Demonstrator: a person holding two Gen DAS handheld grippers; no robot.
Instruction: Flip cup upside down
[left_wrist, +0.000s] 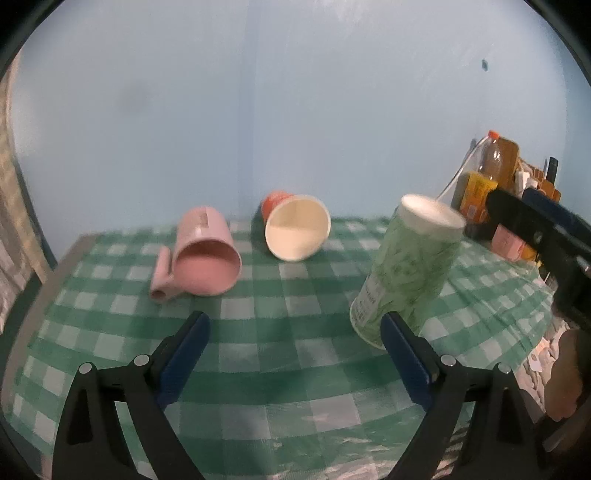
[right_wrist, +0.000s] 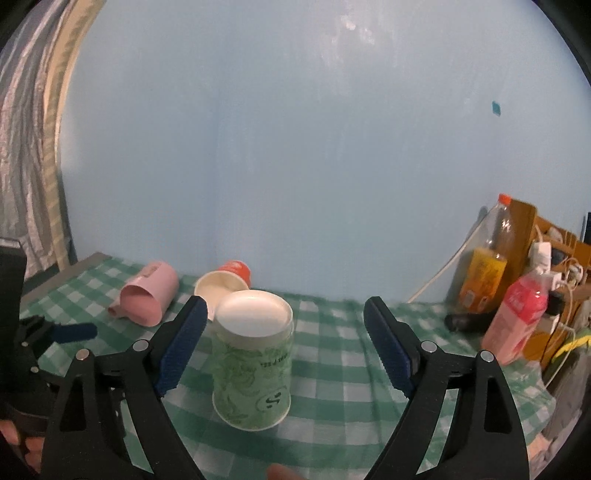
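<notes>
A green patterned paper cup (right_wrist: 255, 362) stands upside down on the checked tablecloth, white base up; it also shows in the left wrist view (left_wrist: 406, 269). My right gripper (right_wrist: 284, 325) is open around the cup, fingers apart from it. My left gripper (left_wrist: 295, 332) is open and empty, the green cup just beyond its right finger. A pink mug (left_wrist: 203, 254) and an orange-and-white paper cup (left_wrist: 295, 229) lie on their sides near the wall.
The green checked tablecloth (left_wrist: 280, 373) covers the table, which ends at the blue wall. At the right stand an orange-capped bottle (right_wrist: 487, 266), a pink bottle (right_wrist: 521, 314), a wooden rack and cables. A curtain hangs at the left.
</notes>
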